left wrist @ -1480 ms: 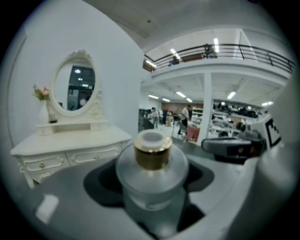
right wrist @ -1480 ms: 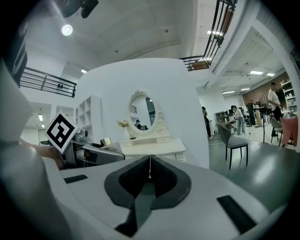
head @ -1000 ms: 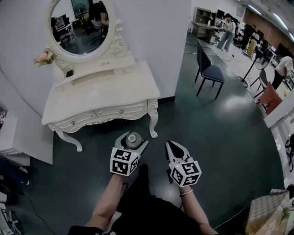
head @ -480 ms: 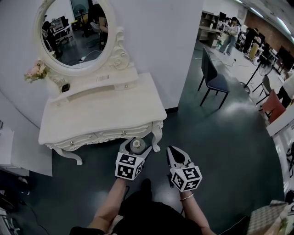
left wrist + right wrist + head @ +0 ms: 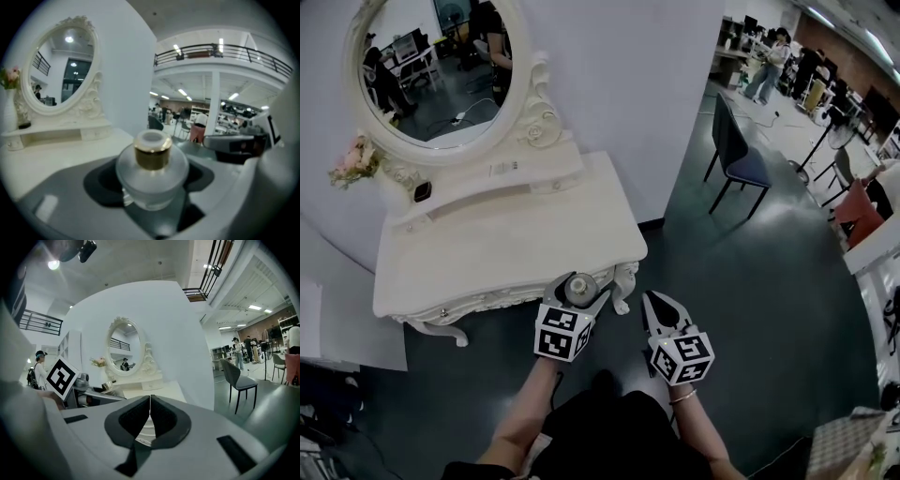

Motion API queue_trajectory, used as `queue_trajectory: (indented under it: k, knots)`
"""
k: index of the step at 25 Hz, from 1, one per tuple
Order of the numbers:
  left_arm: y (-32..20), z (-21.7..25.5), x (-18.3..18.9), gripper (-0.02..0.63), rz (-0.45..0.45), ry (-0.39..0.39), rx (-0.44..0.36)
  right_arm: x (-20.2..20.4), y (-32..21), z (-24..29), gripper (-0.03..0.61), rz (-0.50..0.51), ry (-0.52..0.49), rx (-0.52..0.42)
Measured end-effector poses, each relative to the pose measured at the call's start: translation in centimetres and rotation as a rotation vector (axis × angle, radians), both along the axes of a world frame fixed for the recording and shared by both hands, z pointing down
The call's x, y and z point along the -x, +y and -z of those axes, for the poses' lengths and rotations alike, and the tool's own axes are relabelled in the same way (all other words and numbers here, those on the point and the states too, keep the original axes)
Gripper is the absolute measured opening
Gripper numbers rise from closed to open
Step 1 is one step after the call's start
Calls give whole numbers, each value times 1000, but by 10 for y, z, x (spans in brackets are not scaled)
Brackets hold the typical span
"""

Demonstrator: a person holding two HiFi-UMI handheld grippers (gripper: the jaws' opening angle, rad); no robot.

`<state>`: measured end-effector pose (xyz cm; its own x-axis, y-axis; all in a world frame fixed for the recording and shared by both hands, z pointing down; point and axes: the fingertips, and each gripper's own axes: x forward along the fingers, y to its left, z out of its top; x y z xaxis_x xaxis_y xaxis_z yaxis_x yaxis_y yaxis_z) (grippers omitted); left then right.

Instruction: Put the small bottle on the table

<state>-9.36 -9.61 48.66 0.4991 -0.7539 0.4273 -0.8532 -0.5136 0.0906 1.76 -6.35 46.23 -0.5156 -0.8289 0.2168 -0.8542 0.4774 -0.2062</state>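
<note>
A small round frosted-glass bottle (image 5: 577, 288) (image 5: 151, 176) with a gold collar and white cap sits upright between the jaws of my left gripper (image 5: 575, 291) (image 5: 152, 187), which is shut on it. The bottle hangs in the air at the front right edge of the white dressing table (image 5: 487, 246) (image 5: 51, 154), just over its rim. My right gripper (image 5: 660, 309) (image 5: 149, 420) is shut with nothing in it, held to the right of the left one above the floor. The left gripper's marker cube (image 5: 63, 377) shows in the right gripper view.
An oval mirror (image 5: 436, 66) in a carved white frame stands at the back of the table, with pink flowers (image 5: 354, 159) at its left. A grey chair (image 5: 741, 155) stands on the dark floor to the right. People and desks are far off at the upper right.
Both grippers and the view have moved forward toward the table. The bottle, earlier over the floor in front of the table, is now at its front edge.
</note>
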Motion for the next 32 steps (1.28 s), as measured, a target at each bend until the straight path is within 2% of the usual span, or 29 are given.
queue_trajectory:
  k: [15,32]
  knots:
    - [-68,-11,13,339,38,-14,11,5,-67,-4,5,20,2,2]
    - [-188,-36,-10,339,74,-62,38,-19,-173,-19,5,67,0,41]
